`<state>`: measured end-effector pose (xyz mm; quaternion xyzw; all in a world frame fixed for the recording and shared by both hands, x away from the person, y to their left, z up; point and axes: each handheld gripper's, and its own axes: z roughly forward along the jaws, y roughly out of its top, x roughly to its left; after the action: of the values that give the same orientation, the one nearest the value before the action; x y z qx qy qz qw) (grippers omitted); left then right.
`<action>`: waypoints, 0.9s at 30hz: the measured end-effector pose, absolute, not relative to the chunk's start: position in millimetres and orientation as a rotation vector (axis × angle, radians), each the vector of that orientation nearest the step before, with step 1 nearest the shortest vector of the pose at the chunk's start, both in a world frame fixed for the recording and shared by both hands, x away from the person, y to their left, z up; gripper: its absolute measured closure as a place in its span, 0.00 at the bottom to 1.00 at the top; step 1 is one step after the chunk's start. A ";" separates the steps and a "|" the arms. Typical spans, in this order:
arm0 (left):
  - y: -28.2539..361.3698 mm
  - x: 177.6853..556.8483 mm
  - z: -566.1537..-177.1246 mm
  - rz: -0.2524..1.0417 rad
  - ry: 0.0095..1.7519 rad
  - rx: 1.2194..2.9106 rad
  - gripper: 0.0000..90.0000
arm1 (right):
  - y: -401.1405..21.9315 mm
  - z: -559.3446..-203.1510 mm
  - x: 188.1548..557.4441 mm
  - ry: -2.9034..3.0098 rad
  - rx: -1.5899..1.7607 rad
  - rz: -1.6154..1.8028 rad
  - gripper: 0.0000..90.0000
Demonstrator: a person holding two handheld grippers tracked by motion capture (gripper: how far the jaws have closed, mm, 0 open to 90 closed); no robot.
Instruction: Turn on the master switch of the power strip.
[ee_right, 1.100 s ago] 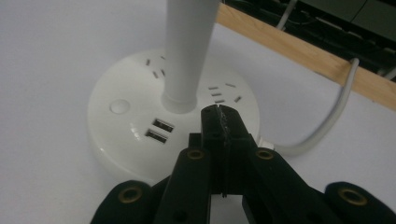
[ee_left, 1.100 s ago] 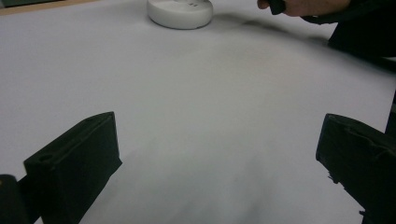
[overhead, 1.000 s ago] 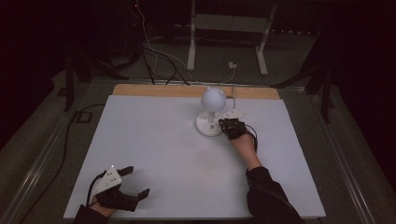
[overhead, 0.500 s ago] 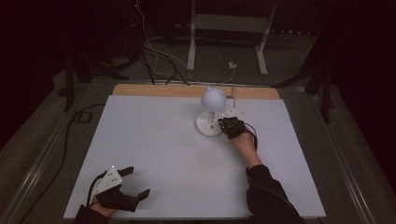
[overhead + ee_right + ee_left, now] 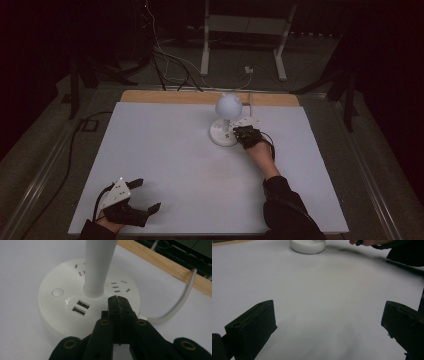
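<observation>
A white desk lamp stands on the white table top (image 5: 165, 150), with a globe head (image 5: 227, 105) on a stem (image 5: 98, 265) over a round base (image 5: 222, 135). The base (image 5: 57, 312) carries a round button (image 5: 57, 292), two USB ports (image 5: 81, 307) and socket slots. My right gripper (image 5: 239, 131) is at the base's right side. Its jaws (image 5: 117, 301) are shut with nothing between them, their tips over the base's top just beside the stem. My left gripper (image 5: 147, 195) rests open near the front left edge, jaws wide apart (image 5: 328, 322) over bare table, the base (image 5: 307, 245) far ahead.
A white cable (image 5: 175, 307) runs from the base over the wooden strip (image 5: 160, 263) at the table's far edge. Beyond the table are dark floor, loose cables and a white stand (image 5: 245, 30). A black cable (image 5: 75, 145) lies along the table's left side.
</observation>
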<state>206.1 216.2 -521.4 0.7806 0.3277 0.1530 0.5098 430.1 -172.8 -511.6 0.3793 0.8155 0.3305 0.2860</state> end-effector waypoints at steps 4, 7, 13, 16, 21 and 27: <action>216.0 206.2 -521.5 0.368 0.789 1.880 0.00 | -173.6 -511.3 431.1 2.196 1.017 0.886 1.00; 216.0 206.1 -521.5 0.367 0.788 1.880 0.00 | -174.6 -511.6 431.5 2.199 1.013 0.893 1.00; 215.4 205.9 -521.4 0.368 0.786 1.882 0.00 | -170.0 -510.4 432.2 2.212 0.998 0.837 1.00; 215.6 205.7 -521.1 0.369 0.786 1.881 0.00 | -170.0 -510.1 432.2 2.211 1.005 0.836 1.00; 216.2 206.3 -521.6 0.368 0.791 1.879 0.00 | -171.7 -510.5 432.7 2.211 1.007 0.853 1.00; 215.9 206.3 -521.6 0.371 0.790 1.882 0.00 | -169.4 -510.9 430.9 2.199 0.991 0.835 1.00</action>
<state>206.3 215.9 -521.6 0.7812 0.3280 0.1539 0.5084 430.9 -169.4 -510.9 0.3714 0.8244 0.3130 0.2905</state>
